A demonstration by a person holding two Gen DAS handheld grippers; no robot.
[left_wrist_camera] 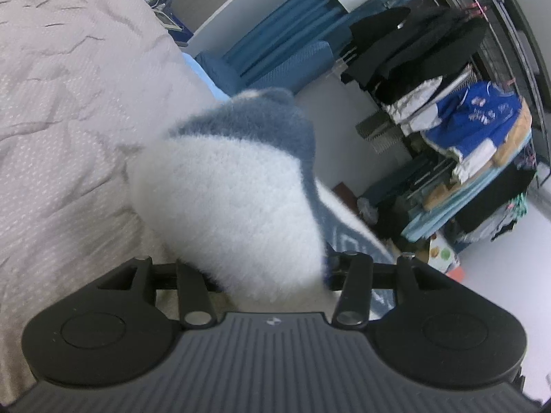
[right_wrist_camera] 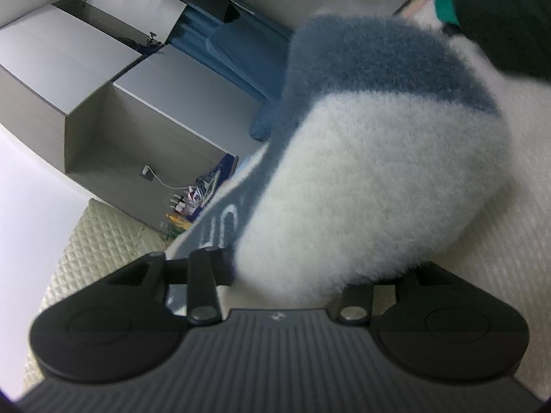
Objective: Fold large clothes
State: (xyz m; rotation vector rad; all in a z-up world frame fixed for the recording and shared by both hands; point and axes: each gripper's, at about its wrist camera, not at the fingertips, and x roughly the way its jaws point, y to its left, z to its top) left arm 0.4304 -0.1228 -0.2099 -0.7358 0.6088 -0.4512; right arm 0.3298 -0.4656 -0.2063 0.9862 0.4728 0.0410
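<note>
Bedspread (left_wrist_camera: pixel 69 103), grey and creased, lies below a clothes rack (left_wrist_camera: pixel 465 120); fluffy garment (left_wrist_camera: pixel 234 186) hides both tongs, grip unclear.

The fluffy white and grey-blue fleece garment (left_wrist_camera: pixel 234 199) looks soft and long-napped, with a fuzzy matt pile. At the left of the left wrist view, the bed's grey cloth cover (left_wrist_camera: pixel 69 103) is thin, matt and creased. The left gripper (left_wrist_camera: pixel 265 275) is matt black plastic with a ribbed grey body and small shiny metal pins. At lower left of the right wrist view, the quilted pale mattress surface (right_wrist_camera: pixel 103 237) looks stitched in diamonds.
</note>
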